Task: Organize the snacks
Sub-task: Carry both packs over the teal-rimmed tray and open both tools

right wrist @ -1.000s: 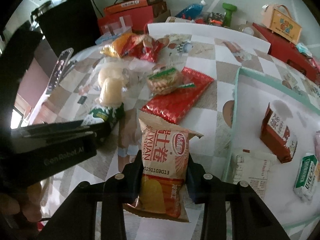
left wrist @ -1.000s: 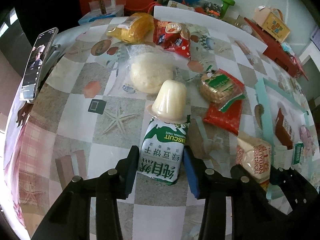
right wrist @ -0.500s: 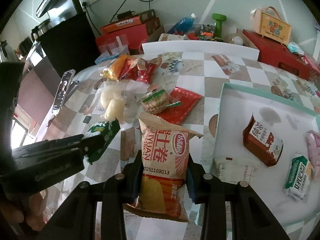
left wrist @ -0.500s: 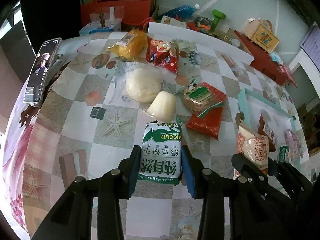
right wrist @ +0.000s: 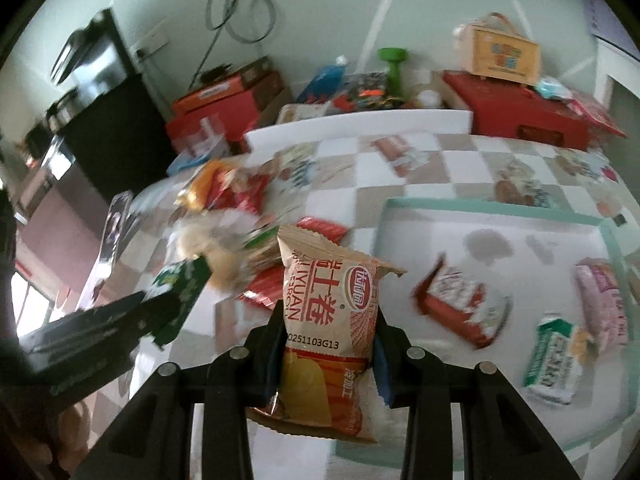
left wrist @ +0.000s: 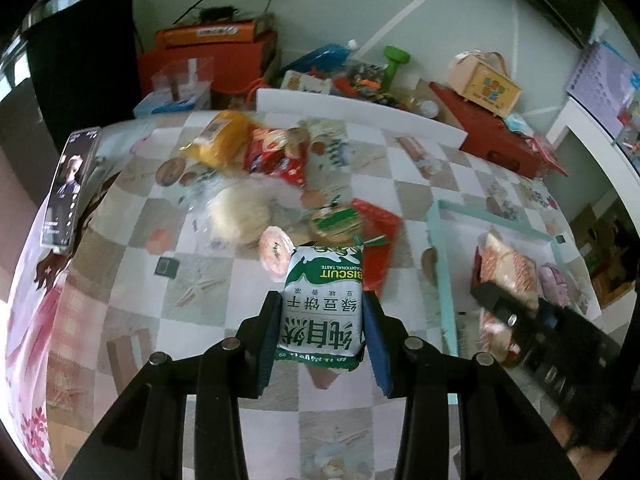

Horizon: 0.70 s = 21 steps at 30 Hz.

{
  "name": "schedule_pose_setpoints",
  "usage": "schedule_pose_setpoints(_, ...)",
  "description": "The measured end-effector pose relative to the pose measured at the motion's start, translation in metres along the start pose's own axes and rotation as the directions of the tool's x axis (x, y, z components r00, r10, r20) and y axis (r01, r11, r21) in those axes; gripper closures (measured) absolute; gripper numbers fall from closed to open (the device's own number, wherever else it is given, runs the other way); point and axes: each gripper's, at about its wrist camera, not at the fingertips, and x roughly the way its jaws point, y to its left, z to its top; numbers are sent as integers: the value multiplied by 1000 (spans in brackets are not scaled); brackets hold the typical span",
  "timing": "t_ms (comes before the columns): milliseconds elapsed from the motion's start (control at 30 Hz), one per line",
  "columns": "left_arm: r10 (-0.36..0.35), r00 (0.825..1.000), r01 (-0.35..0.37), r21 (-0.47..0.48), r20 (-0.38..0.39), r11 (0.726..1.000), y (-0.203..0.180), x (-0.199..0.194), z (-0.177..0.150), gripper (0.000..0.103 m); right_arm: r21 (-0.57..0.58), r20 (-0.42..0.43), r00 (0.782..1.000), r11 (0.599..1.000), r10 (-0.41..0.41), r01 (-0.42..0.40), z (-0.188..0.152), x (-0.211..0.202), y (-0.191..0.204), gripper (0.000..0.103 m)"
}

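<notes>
A green-and-white biscuit packet [left wrist: 322, 309] is clamped in the left tool [left wrist: 322, 322] above the checkered desk [left wrist: 208, 280]. An orange snack bag [right wrist: 329, 320] is gripped by the right tool [right wrist: 328, 344] beside the teal-rimmed tray [right wrist: 480, 206].

Green packet [left wrist: 322, 307]: "BISCUIT". Tan packet [right wrist: 328, 312]: "0251103G13", "LIYUAN".

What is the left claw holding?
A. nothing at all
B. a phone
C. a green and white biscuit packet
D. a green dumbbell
C: in the left wrist view the left claw is clamped on both sides of the green and white biscuit packet, which is lifted off the checked tablecloth.
</notes>
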Motion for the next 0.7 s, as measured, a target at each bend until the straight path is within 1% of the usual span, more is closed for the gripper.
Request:
schedule_pose_setpoints(233, -28, 1000, 27, 72, 9, 997, -32, 3, 6, 62, 129, 45, 994, 987, -98, 91, 13, -15, -58, 64)
schedule_pose_setpoints(367, -39, 999, 39, 113, 2, 993, -54, 10, 10, 62, 195, 55, 982, 967, -179, 166, 19, -20, -93, 64)
schedule_pose_setpoints(467, -42, 999, 41, 145, 5, 989, -69, 15, 14, 62, 242, 54, 975, 950, -216, 197, 22, -21, -118, 64)
schedule_pose_setpoints(567, -48, 999, 47, 182, 2, 982, -88, 24, 18, 62, 274, 51, 971, 938, -234, 212, 23, -18, -137, 64)
schedule_pose_setpoints(700, -50, 999, 51, 220, -13, 974, -111, 39, 24, 62, 300, 32, 973, 931, -227, 208, 21, -10, -152, 64)
